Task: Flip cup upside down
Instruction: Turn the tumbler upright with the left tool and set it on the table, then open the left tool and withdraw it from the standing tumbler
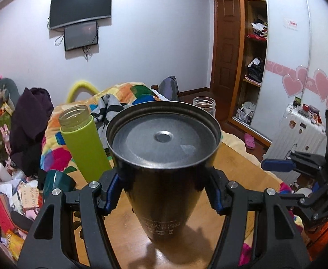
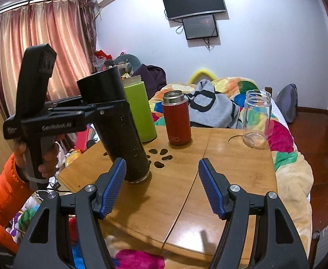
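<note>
A tall black metal cup (image 1: 164, 168) stands upside down on the wooden table (image 1: 237, 170), its base facing up and its mouth on the wood. In the right wrist view the cup (image 2: 119, 130) leans slightly, mouth rim down on the table (image 2: 219, 172). My left gripper (image 1: 164, 192) is shut on the cup, blue pads pressed on both sides; it also shows in the right wrist view (image 2: 110, 109), held by a hand in an orange sleeve. My right gripper (image 2: 161, 186) is open and empty, low over the table's front, right of the cup.
A green bottle (image 2: 139, 109) stands just behind the cup, a red flask (image 2: 177, 118) to its right, and a clear glass jar (image 2: 256, 118) at the table's far right. A bed with a colourful quilt (image 2: 282, 134) lies beyond. Clutter (image 1: 13, 192) covers the floor at left.
</note>
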